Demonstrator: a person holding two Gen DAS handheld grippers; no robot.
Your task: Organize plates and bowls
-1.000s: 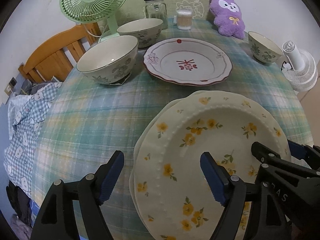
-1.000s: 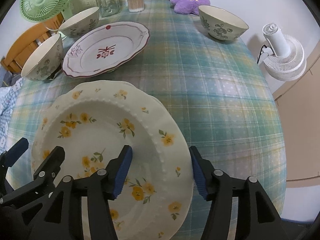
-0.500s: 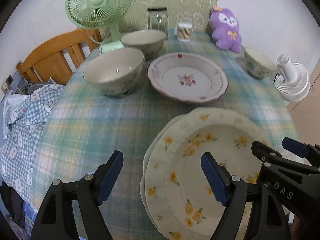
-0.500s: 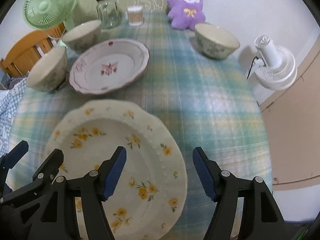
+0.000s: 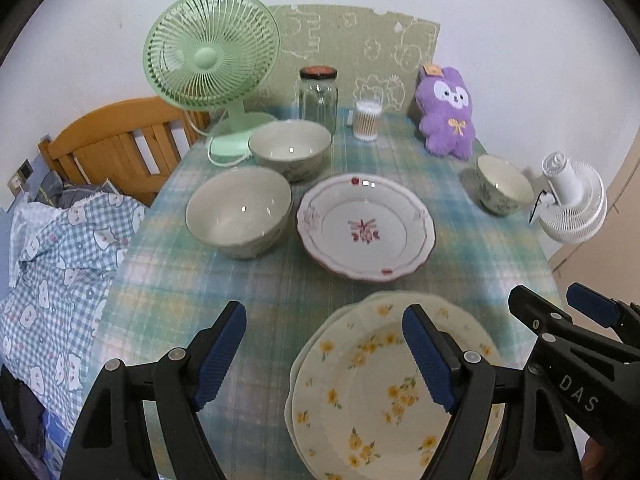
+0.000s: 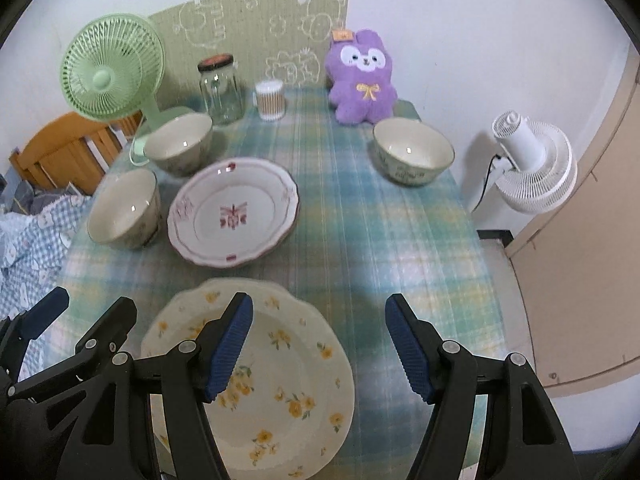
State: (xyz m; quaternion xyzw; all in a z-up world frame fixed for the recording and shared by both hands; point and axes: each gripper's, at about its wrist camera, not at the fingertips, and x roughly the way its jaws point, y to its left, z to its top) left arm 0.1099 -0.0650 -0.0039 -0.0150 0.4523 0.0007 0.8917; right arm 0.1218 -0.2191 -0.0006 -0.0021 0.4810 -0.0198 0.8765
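Two stacked yellow-flowered plates point(image 5: 360, 400) point(image 6: 280, 380) lie near the table's front edge. My left gripper point(image 5: 324, 354) hovers open above their left rim, holding nothing. My right gripper point(image 6: 320, 344) hovers open above their right rim, also holding nothing. Beyond them lies a white plate with a red pattern point(image 5: 366, 228) point(image 6: 234, 212). To its left stand two floral bowls, one nearer point(image 5: 240, 212) point(image 6: 124, 208) and one farther point(image 5: 290, 152) point(image 6: 178, 142). A third bowl point(image 5: 502, 188) point(image 6: 412, 150) stands at the far right.
At the table's back stand a green fan point(image 5: 208, 60), a glass jar point(image 5: 318, 96), a cotton-swab tub point(image 5: 366, 120) and a purple plush toy point(image 5: 446, 112). A white fan point(image 6: 532, 164) stands beyond the right edge. A wooden frame point(image 5: 112, 148) and checked cloth point(image 5: 60, 260) are at left.
Both grippers have risen away from the yellow-flowered plates, which stay on the table and now look smaller. The right jaws stand slightly wider than a second ago.
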